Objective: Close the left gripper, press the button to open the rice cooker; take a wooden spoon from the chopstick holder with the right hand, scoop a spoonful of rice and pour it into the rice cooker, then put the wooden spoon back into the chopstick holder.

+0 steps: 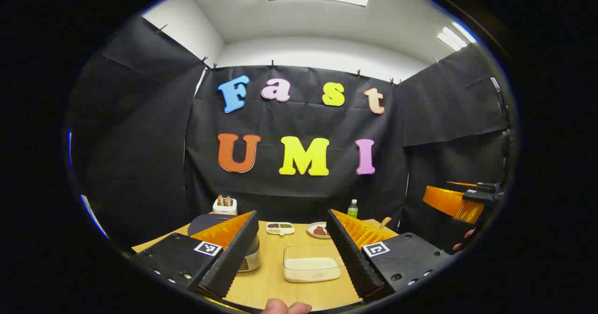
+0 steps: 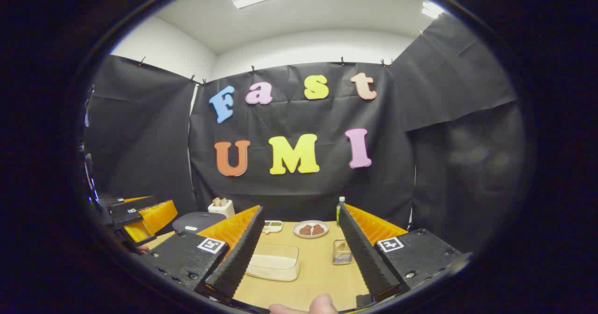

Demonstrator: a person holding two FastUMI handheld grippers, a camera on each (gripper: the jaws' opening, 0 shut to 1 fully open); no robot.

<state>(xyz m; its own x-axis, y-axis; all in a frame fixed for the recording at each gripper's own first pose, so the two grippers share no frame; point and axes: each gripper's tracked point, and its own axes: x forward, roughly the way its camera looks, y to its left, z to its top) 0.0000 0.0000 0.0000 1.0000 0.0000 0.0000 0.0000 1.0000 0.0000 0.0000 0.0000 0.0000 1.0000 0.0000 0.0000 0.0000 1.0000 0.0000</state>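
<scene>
My left gripper (image 1: pixel 292 220) hangs open above the near edge of the wooden table (image 1: pixel 271 286), nothing between its fingers. The rice cooker (image 1: pixel 205 221), dark lid down, stands at the left, partly behind my left finger. A clear box of white rice (image 1: pixel 312 263) lies ahead between the fingers. A wooden spoon tip (image 1: pixel 385 221) pokes out past my right finger. My right gripper (image 2: pixel 301 211) is also open and holds nothing. The chopstick holder (image 2: pixel 342 252) with the spoon sits just left of its right finger, and the rice box (image 2: pixel 275 262) by its left finger. The cooker (image 2: pixel 198 220) is at the left.
A toaster with bread (image 1: pixel 224 205), a divided dish (image 1: pixel 280 228), a plate of brown food (image 1: pixel 319 230) and a green bottle (image 1: pixel 353 209) line the table's far side. The other gripper is off to the right (image 1: pixel 460 202), and to the left in the right gripper view (image 2: pixel 140 216).
</scene>
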